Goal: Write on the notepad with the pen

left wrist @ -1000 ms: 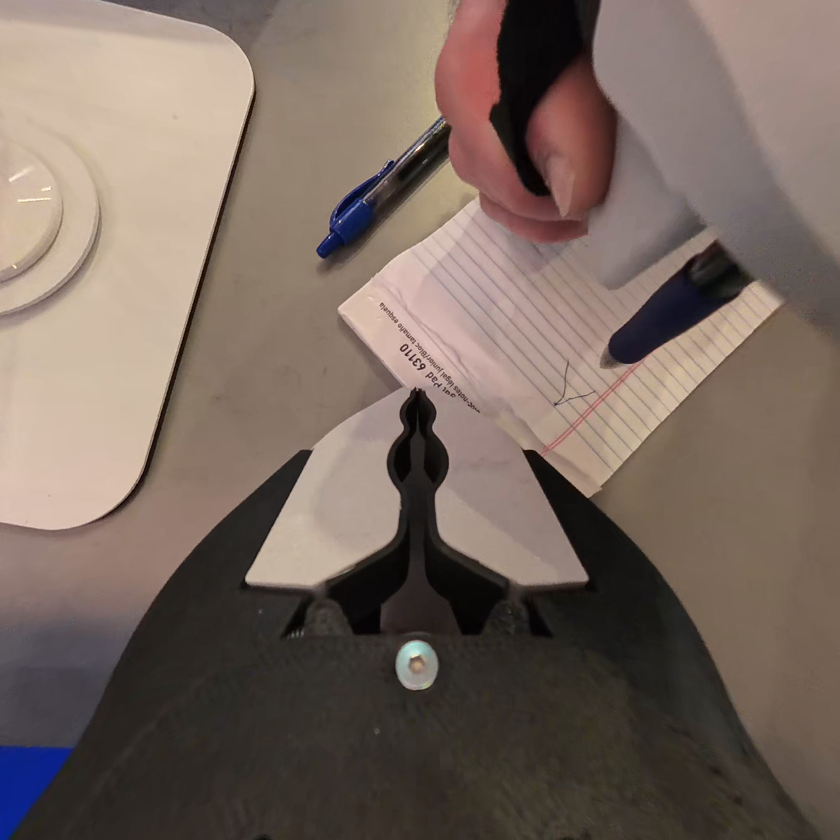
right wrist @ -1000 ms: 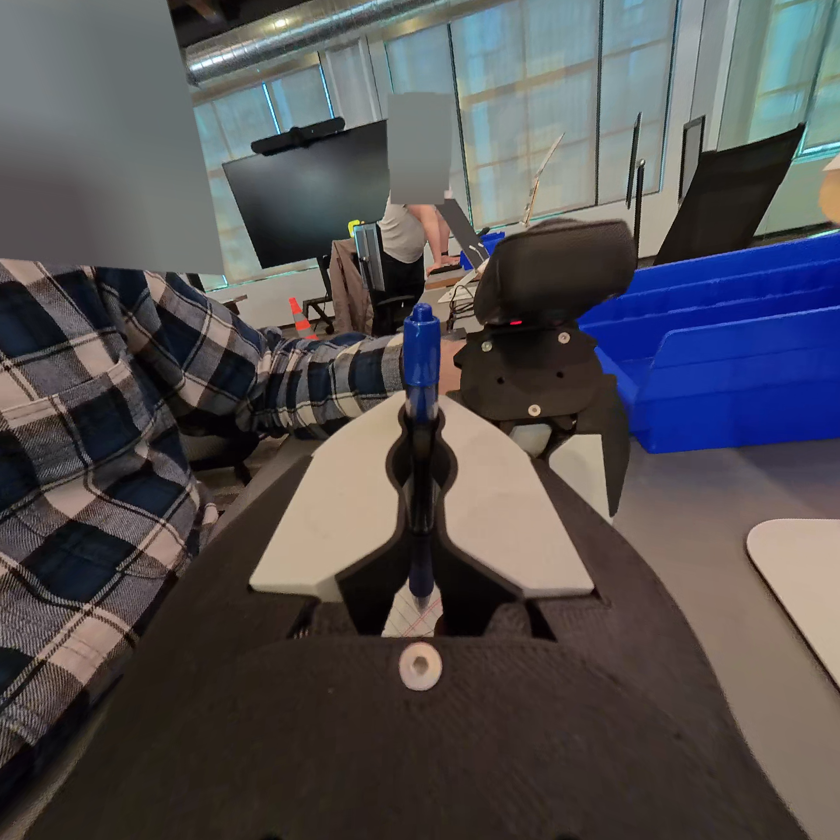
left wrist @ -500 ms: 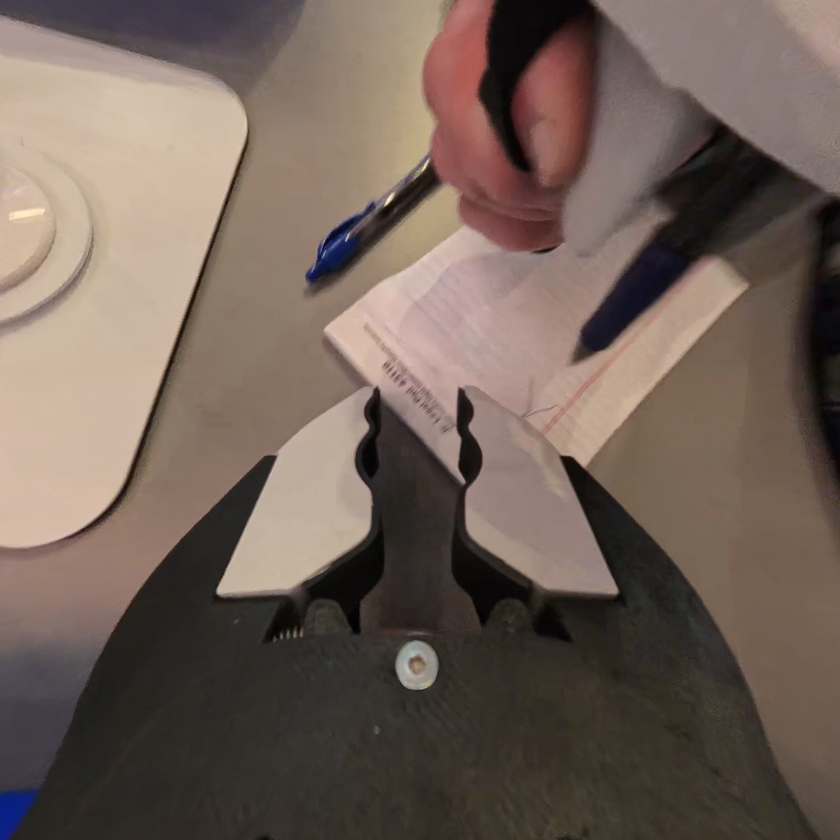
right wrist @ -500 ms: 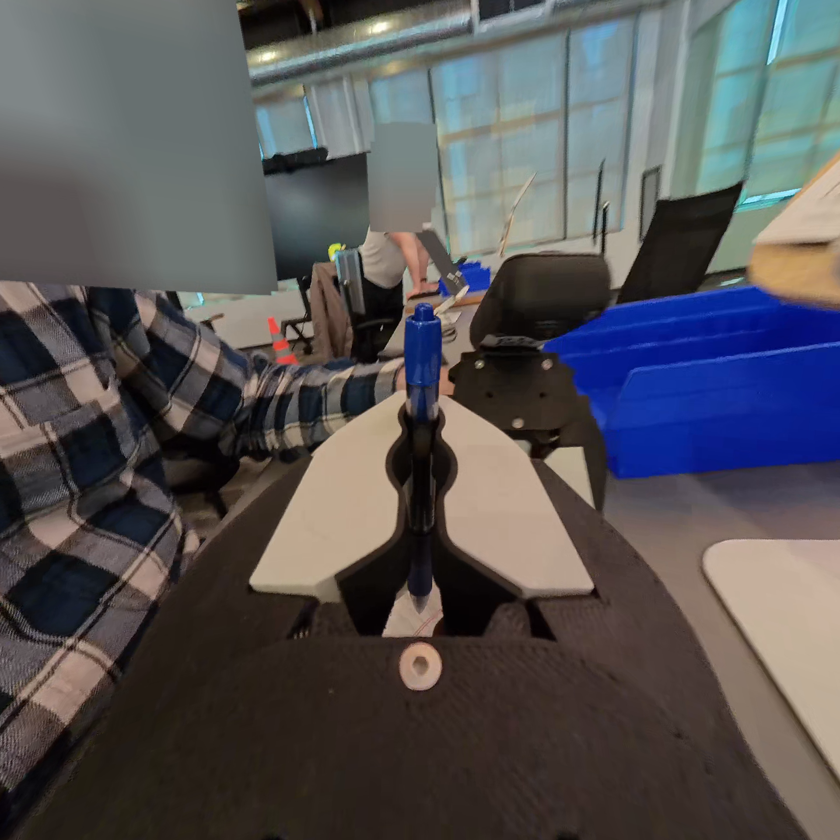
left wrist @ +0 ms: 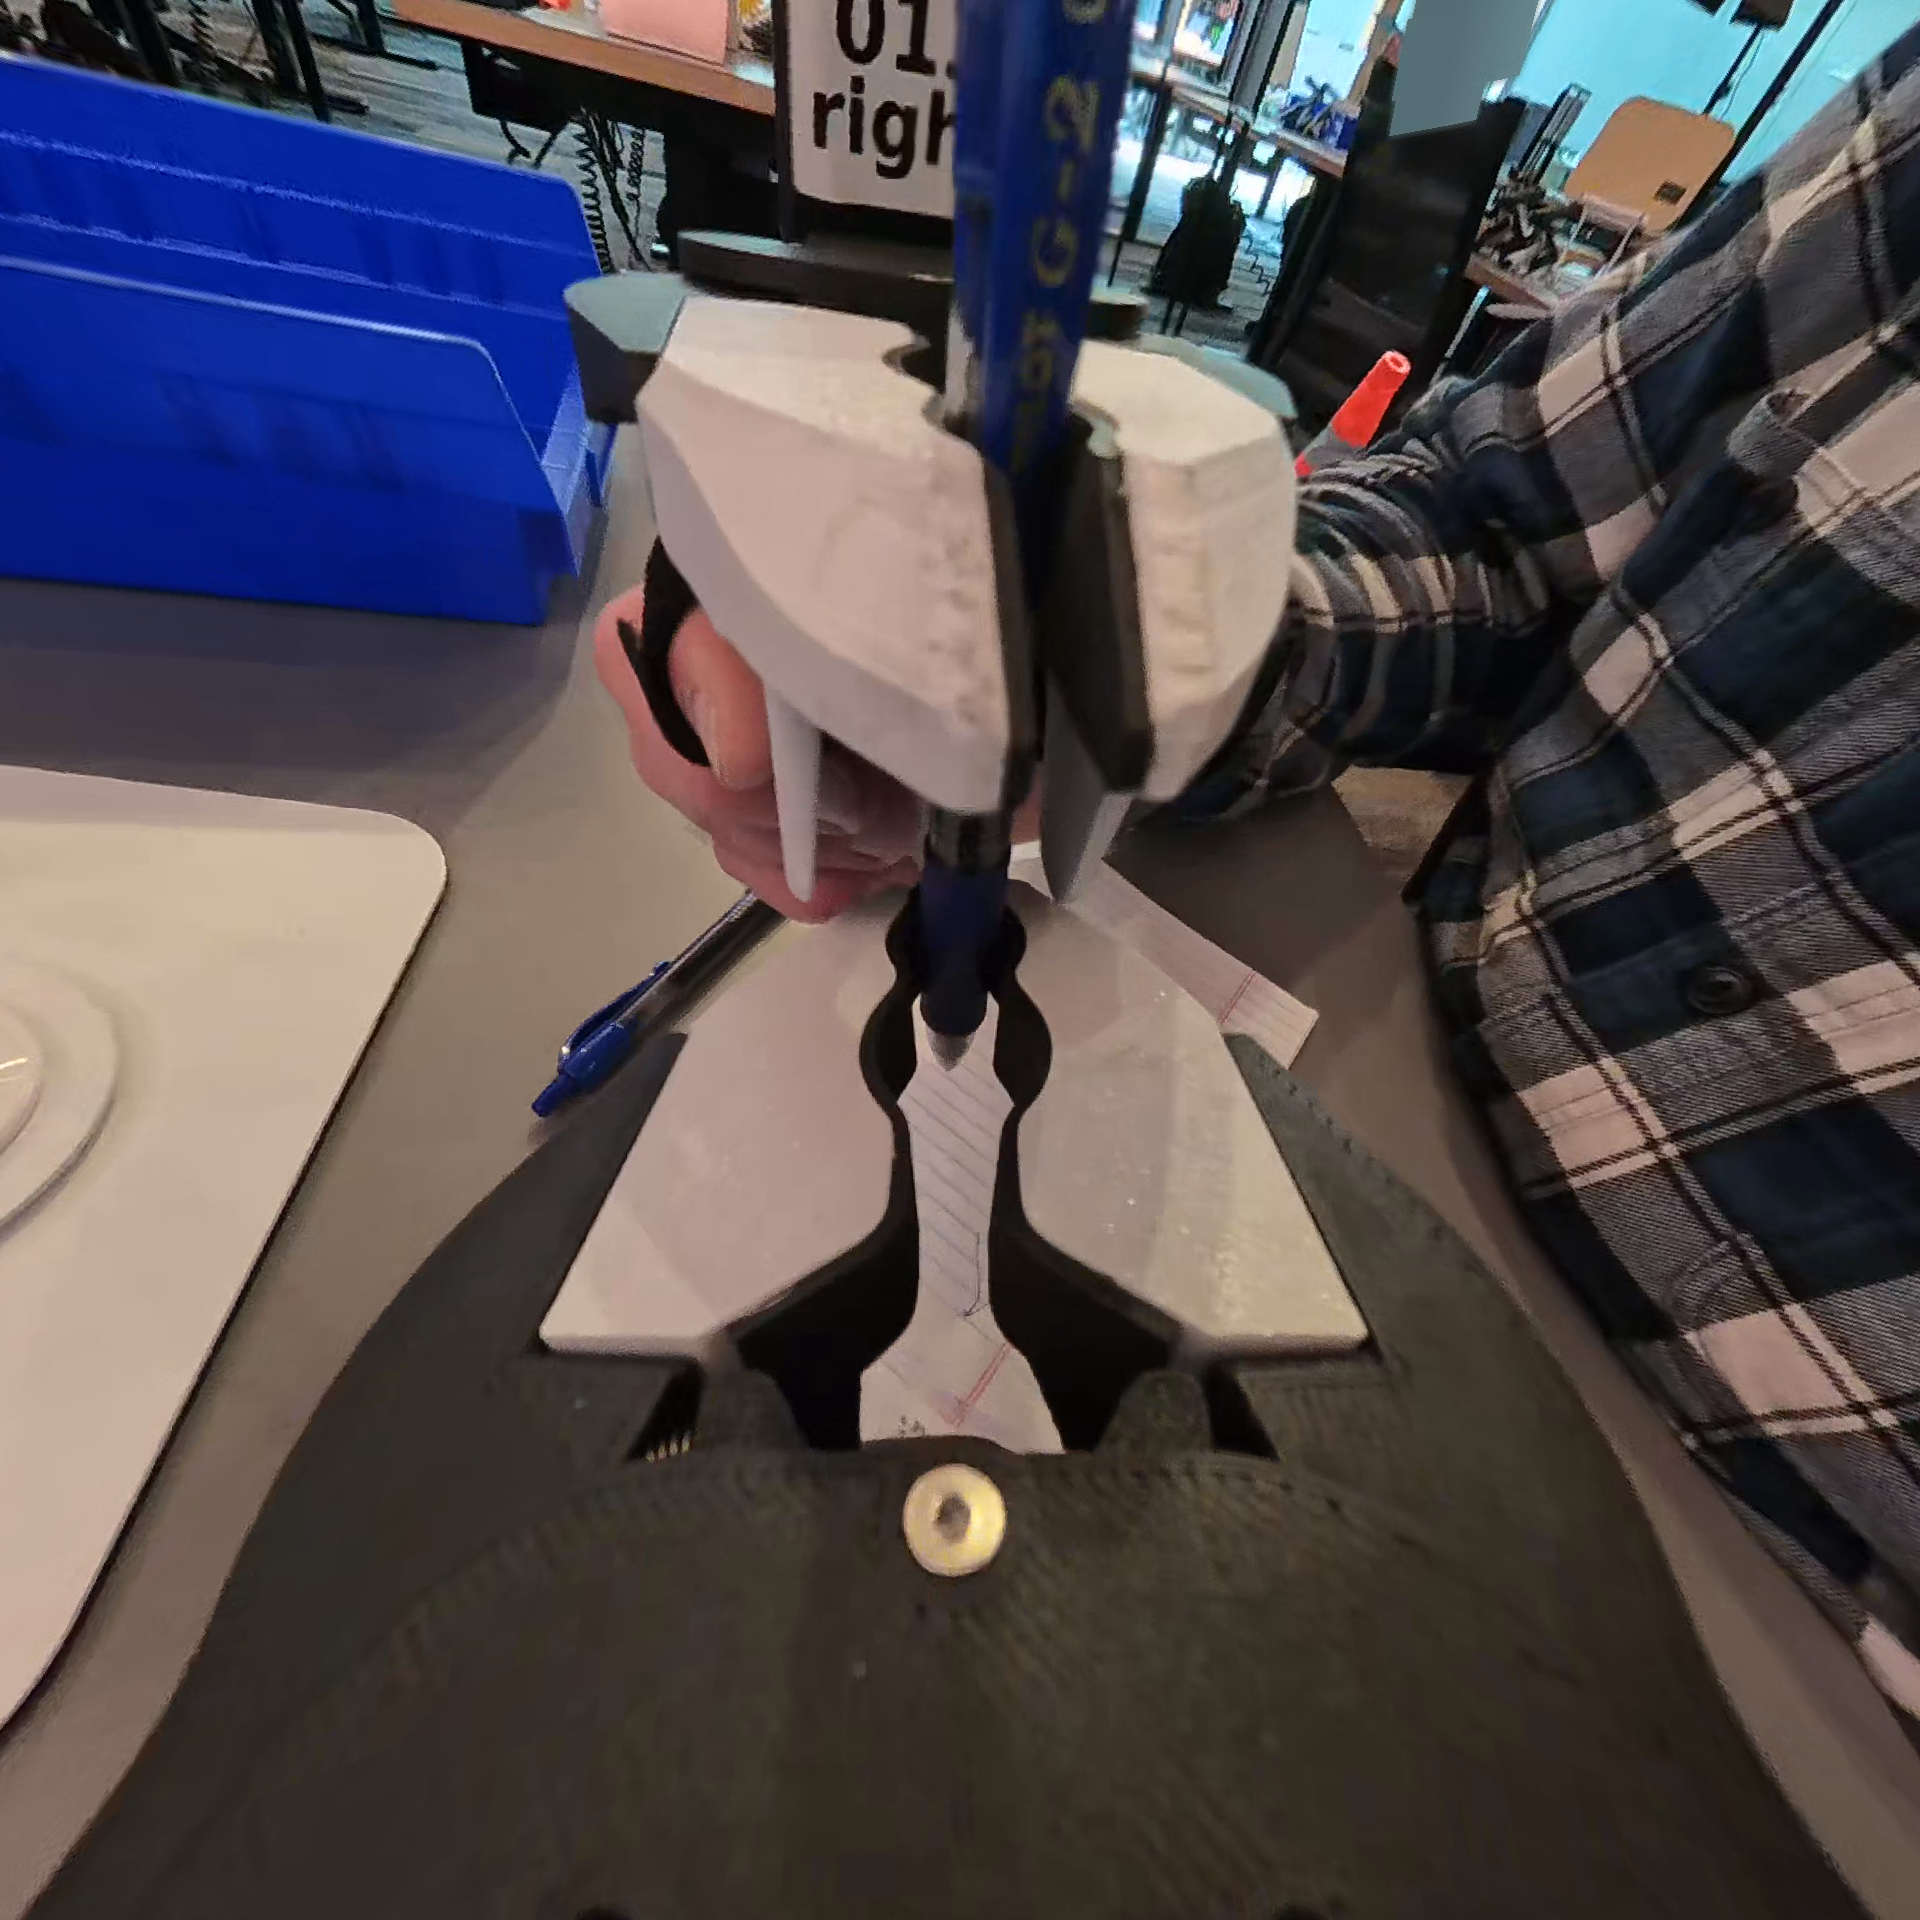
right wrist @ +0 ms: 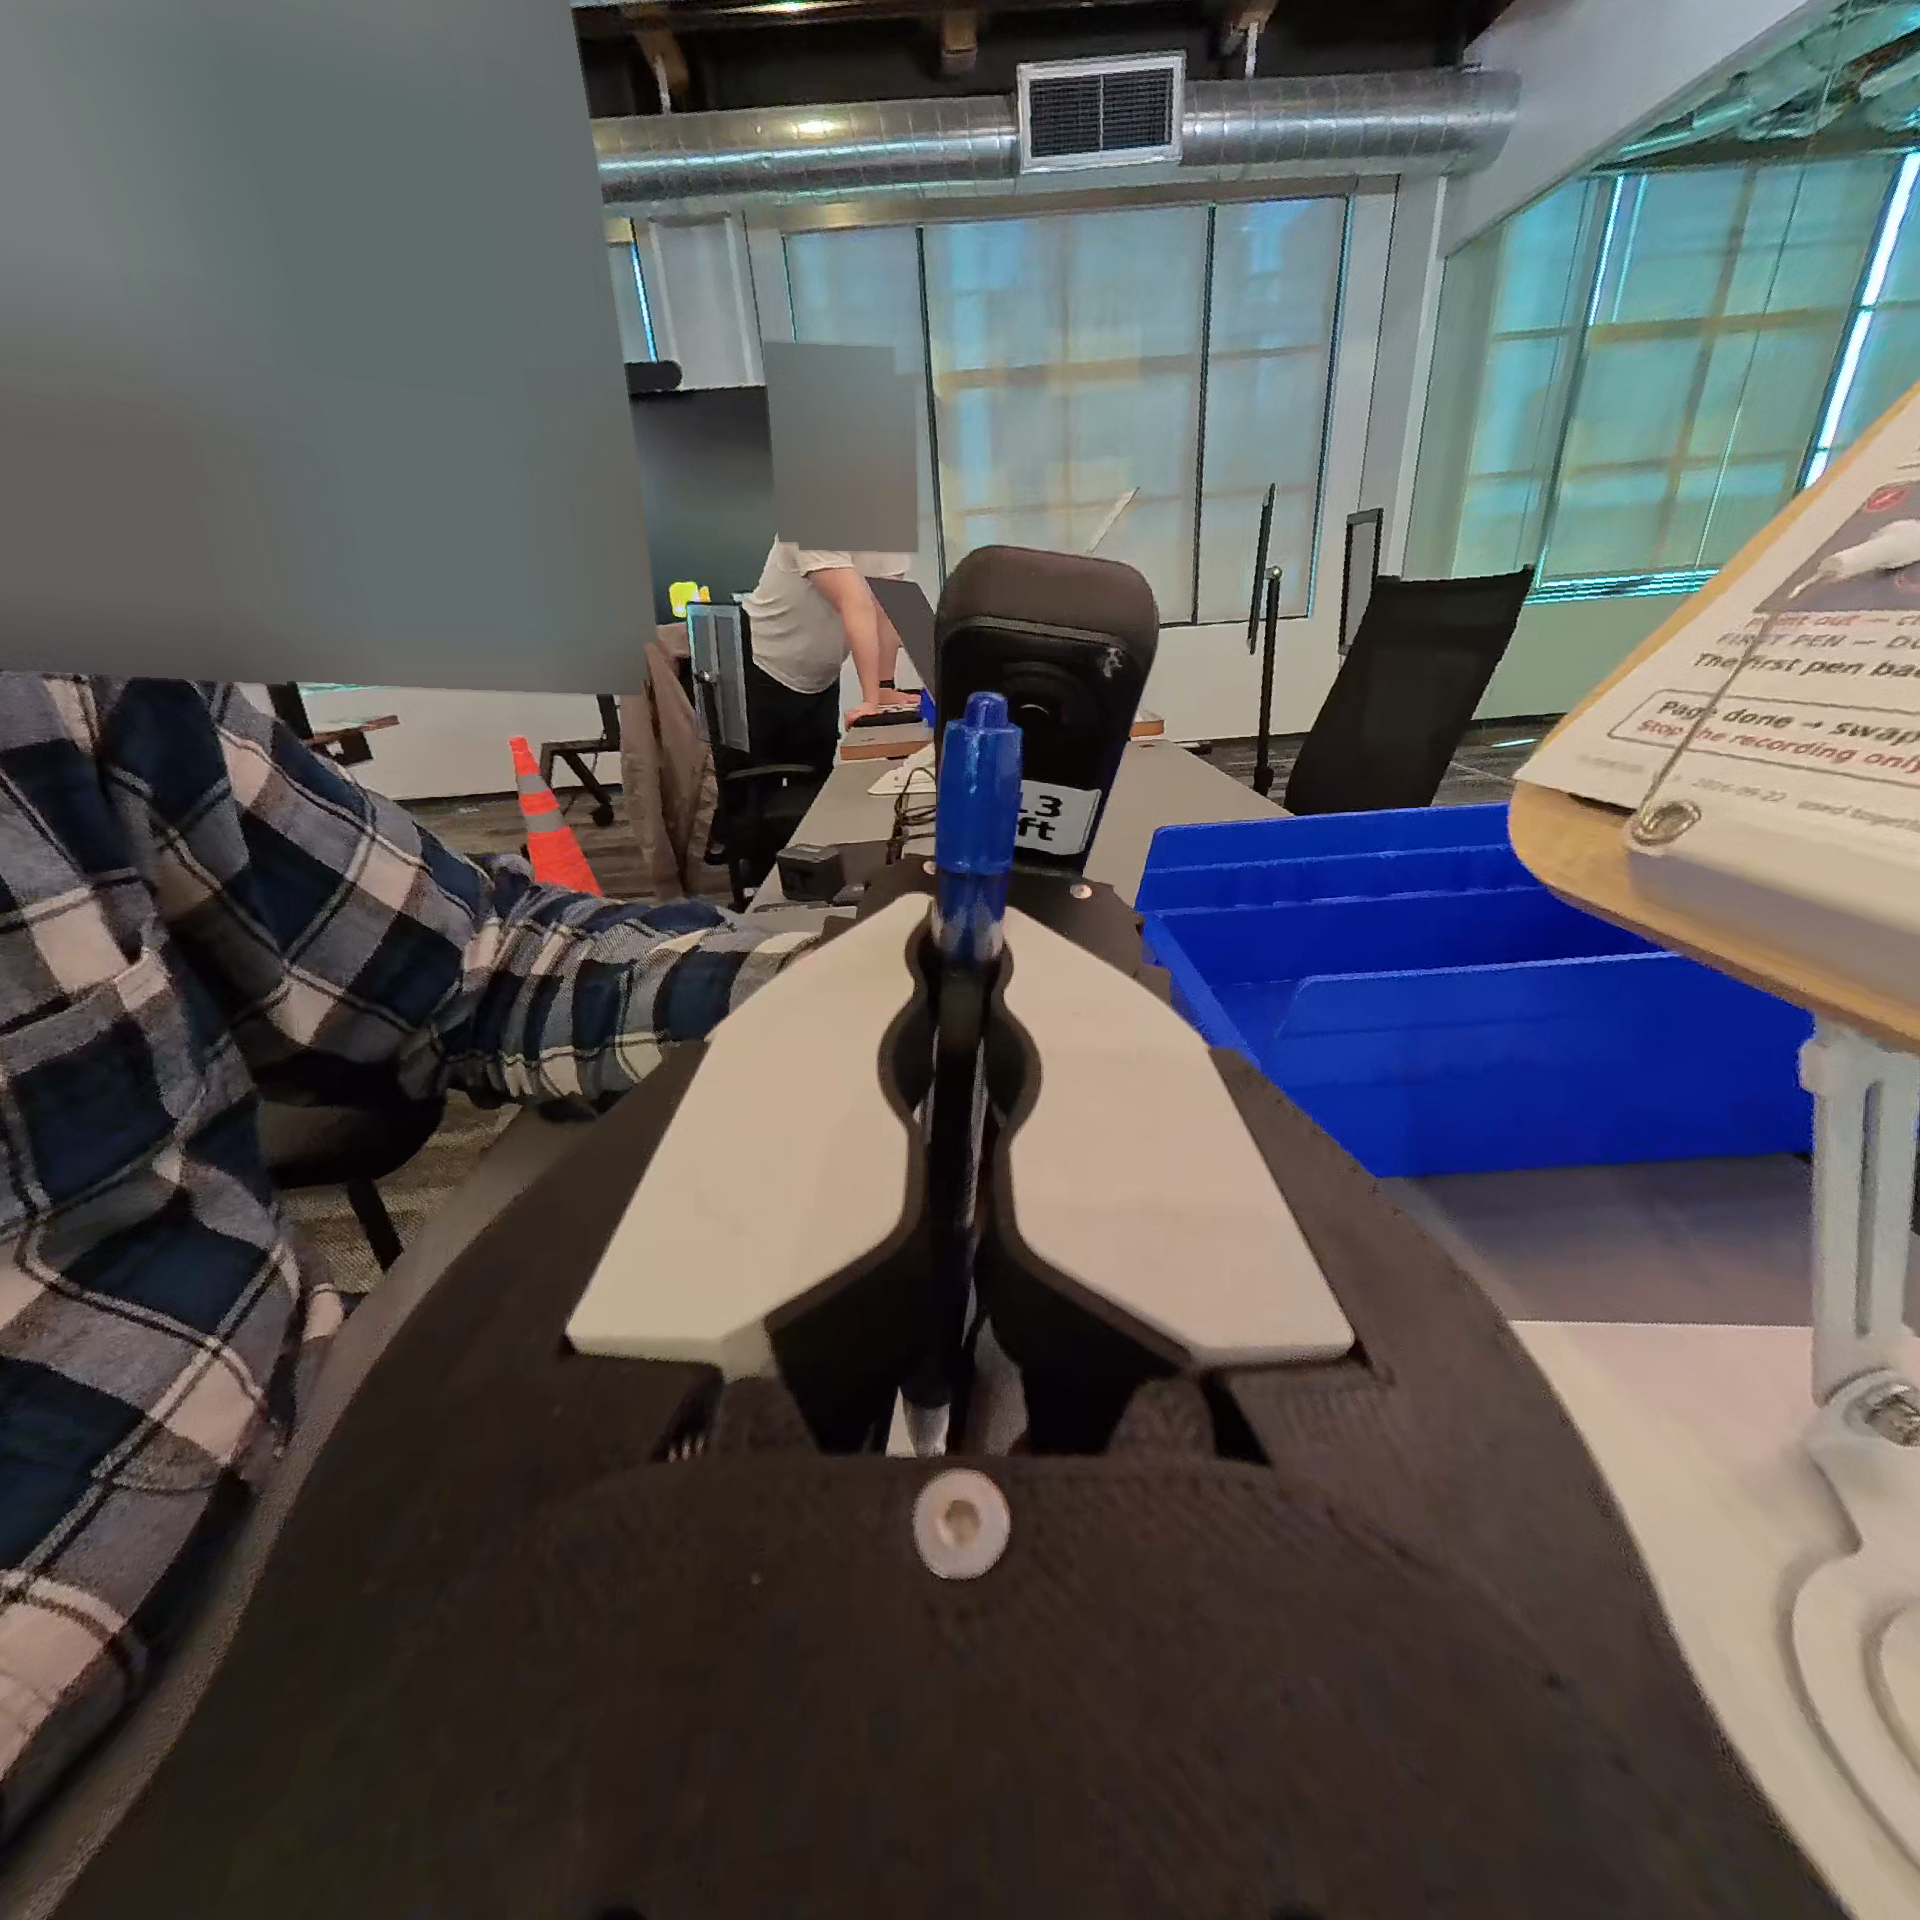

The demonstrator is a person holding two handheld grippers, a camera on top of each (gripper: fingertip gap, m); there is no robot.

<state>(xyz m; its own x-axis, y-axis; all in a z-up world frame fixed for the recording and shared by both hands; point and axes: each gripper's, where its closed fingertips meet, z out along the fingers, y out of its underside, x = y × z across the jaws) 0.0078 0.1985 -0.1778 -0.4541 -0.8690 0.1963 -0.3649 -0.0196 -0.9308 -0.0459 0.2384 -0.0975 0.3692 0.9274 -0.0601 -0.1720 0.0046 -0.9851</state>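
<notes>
A blue bin (left wrist: pixel 270 416) sits on the counter (left wrist: pixel 499 748) far left of the fingers, a white mat (left wrist: pixel 208 1039) nearer left, an orange cone (left wrist: pixel 1366 400) beyond

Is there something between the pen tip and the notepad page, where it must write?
Partly. The pen, clamped in the right gripper, points its tip down between the jaws of the left gripper, which lie over the notepad. The lined strip under the tip is bare, but the jaws cover the page on both sides.
</notes>
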